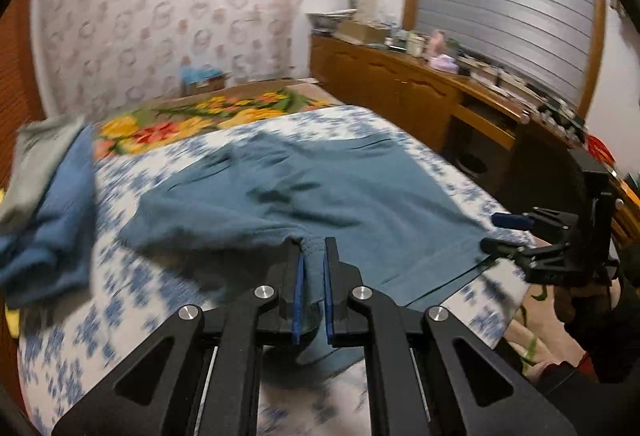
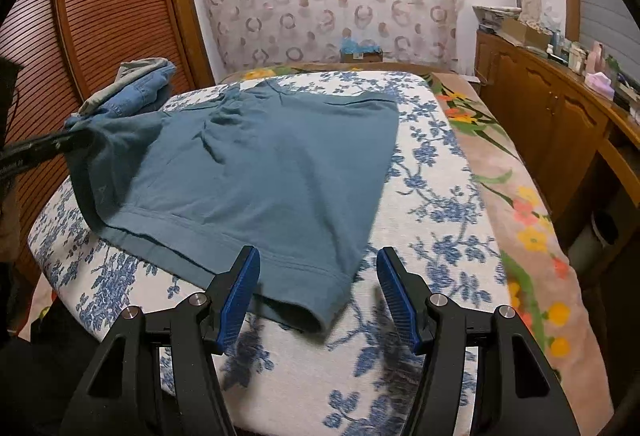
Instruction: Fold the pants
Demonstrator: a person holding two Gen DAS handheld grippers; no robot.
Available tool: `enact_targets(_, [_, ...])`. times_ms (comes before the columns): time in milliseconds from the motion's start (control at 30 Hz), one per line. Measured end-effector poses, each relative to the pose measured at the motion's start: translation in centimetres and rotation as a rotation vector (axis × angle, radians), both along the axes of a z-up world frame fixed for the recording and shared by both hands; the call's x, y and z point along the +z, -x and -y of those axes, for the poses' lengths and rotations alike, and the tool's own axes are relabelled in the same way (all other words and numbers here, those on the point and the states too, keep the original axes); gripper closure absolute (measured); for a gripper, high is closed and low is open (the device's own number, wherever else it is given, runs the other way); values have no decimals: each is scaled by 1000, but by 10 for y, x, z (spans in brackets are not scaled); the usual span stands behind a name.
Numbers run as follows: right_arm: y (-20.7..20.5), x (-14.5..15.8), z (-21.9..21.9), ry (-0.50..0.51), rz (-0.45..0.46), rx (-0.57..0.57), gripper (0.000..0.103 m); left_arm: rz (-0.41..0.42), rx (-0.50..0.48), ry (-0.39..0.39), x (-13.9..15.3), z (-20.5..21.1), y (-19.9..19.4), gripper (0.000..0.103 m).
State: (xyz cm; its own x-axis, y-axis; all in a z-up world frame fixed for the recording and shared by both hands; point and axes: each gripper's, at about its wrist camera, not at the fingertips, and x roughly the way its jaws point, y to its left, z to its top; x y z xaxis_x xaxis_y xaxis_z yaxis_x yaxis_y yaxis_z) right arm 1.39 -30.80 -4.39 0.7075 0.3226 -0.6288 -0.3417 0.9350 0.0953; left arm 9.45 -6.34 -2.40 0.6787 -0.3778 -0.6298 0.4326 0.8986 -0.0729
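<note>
Teal pants (image 2: pixel 260 172) lie spread on a bed with a white and blue flowered cover (image 2: pixel 432 164). My left gripper (image 1: pixel 313 256) is shut on a bunched edge of the pants (image 1: pixel 320 188) and holds that corner up off the bed. In the right wrist view the left gripper (image 2: pixel 86 138) reaches in from the left, with the cloth rising to it. My right gripper (image 2: pixel 318 256) stands open just above the near hem, whose corner lies between its blue pads (image 2: pixel 240 296) without being pressed. From the left wrist view the right gripper (image 1: pixel 490 233) shows at the right edge of the pants.
A pile of denim and grey clothes (image 2: pixel 136 84) lies at the bed's far left corner. A flowered blanket (image 2: pixel 520 196) runs along the right side. A long wooden sideboard (image 2: pixel 540 108) with clutter on top lines the right wall. A slatted wooden door (image 2: pixel 112 4) stands at the left.
</note>
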Motion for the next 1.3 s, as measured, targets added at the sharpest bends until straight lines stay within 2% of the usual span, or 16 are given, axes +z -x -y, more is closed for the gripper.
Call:
enact_targets(300, [6, 5, 15, -10, 9, -25, 40, -27, -114, 15, 9, 55, -20, 94])
enact_targets(467, [8, 5, 18, -13, 10, -28, 40, -23, -150, 23, 17, 74, -19, 94])
enact_targets(667, [6, 7, 20, -16, 13, -26, 40, -6, -136, -15, 20, 87, -19, 93])
enact_targets(733, [6, 8, 18, -15, 15, -25, 40, -8, -122, -24, 17, 85, -19, 83])
enact_targets(800, [6, 9, 17, -14, 17, -23, 40, -2, -100, -35, 16, 81, -18, 55])
enact_targets(900, [4, 9, 12, -14, 18, -17, 40, 13, -82, -36, 14, 72, -15, 34])
enact_targets(967, [3, 10, 8, -14, 23, -11, 40, 19, -71, -29, 13, 64, -13, 30])
enact_targets(1300, [-11, 11, -22, -20, 47, 56, 40, -10, 6, -34, -7, 27, -7, 30])
